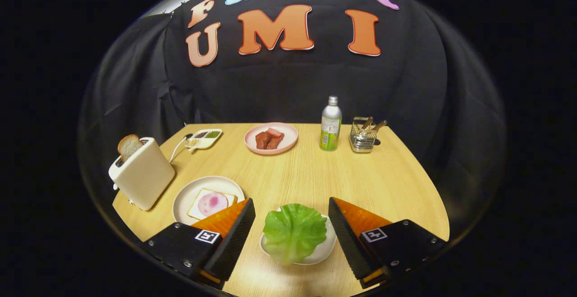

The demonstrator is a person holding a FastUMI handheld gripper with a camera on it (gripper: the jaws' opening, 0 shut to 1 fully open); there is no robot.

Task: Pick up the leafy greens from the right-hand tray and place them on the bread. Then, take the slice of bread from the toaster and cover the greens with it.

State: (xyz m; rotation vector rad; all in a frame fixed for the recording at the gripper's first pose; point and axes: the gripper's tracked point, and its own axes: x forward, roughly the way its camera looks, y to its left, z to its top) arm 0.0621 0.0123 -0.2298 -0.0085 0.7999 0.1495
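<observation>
A green lettuce leaf lies on a small white dish between my two fingers. My gripper is open, one finger on each side of the leaf, neither touching it. Left of the fingers a white plate holds a bread slice topped with a round pink slice of ham. Further left stands a cream toaster with a slice of bread sticking out of its slot.
At the back of the wooden table stand a pink plate with meat pieces, a green-labelled bottle, a wire cutlery holder and a divided condiment tray. The toaster's cord runs toward that tray.
</observation>
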